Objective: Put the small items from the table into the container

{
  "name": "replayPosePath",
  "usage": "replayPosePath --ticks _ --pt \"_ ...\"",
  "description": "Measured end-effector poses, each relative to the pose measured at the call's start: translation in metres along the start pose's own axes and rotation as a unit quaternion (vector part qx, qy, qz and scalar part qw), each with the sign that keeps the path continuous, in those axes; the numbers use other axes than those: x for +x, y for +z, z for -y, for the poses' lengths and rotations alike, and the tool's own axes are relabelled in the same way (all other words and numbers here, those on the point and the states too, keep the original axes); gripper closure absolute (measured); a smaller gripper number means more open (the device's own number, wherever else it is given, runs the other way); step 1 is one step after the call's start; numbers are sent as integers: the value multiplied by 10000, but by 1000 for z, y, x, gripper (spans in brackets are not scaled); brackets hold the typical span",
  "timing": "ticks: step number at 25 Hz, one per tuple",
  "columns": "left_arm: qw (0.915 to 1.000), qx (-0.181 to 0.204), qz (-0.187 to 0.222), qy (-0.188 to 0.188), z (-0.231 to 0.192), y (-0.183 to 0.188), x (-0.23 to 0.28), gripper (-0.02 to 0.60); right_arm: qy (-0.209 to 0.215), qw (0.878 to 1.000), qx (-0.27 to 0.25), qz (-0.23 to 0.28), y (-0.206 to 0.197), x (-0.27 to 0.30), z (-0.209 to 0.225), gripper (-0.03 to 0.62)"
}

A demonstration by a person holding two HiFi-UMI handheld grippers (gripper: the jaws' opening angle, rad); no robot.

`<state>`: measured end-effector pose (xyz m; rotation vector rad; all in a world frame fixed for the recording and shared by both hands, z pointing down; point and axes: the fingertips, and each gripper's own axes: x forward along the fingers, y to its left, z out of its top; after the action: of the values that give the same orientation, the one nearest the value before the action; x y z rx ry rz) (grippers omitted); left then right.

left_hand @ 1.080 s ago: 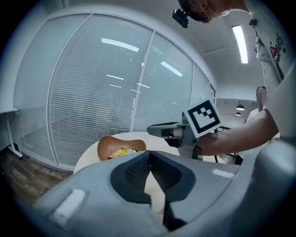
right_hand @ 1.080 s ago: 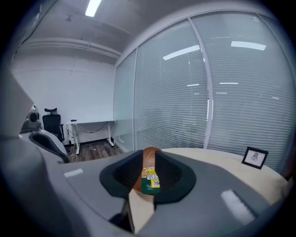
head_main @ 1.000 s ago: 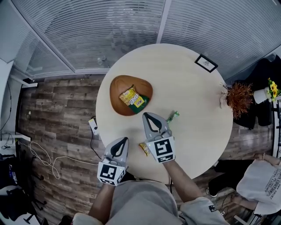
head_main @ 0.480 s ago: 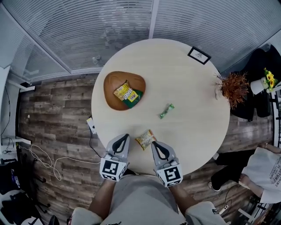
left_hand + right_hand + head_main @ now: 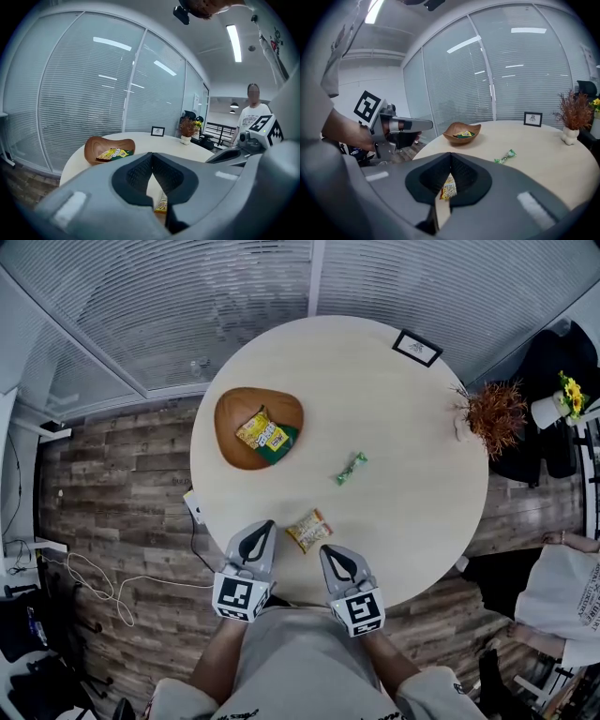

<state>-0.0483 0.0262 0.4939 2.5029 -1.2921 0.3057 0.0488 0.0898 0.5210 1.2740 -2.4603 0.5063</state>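
Since my left gripper [image 5: 264, 527] and right gripper [image 5: 327, 552] are both pinched shut on nothing, I reckon one needs opening first. The yellow snack packet [image 5: 308, 530] lies flat on the table [image 5: 403, 418] just ahead, between them, with the green candy [image 5: 352, 468] farther out. I'd come in low, pinch an edge, then carry it to the wooden bowl [image 5: 234, 407].

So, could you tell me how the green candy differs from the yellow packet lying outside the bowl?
The green candy is slim with twisted ends; the yellow packet is a broader, flat pouch. The candy lies toward the middle of the table; the packet lies near the person's edge. Both rest loose on the table, outside the wooden bowl, and neither is held.
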Motion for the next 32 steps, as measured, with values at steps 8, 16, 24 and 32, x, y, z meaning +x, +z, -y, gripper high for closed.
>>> replayPosePath --ticks 8,16,24,32 --pt "9998 -30 -149 109 -9 -8 -10 586 -53 9991 -208 -360 -30 38 8 446" --pt "9993 -75 -217 294 -21 -14 -27 586 -5 9957 -298 -881 -70 82 2 139" --pt "9986 -153 -254 442 -31 -20 -41 586 -181 9864 -154 -1625 -125 105 8 80" --pt "9981 -199 -287 504 -37 -23 -46 586 -247 9834 -58 -1798 -138 102 14 197"
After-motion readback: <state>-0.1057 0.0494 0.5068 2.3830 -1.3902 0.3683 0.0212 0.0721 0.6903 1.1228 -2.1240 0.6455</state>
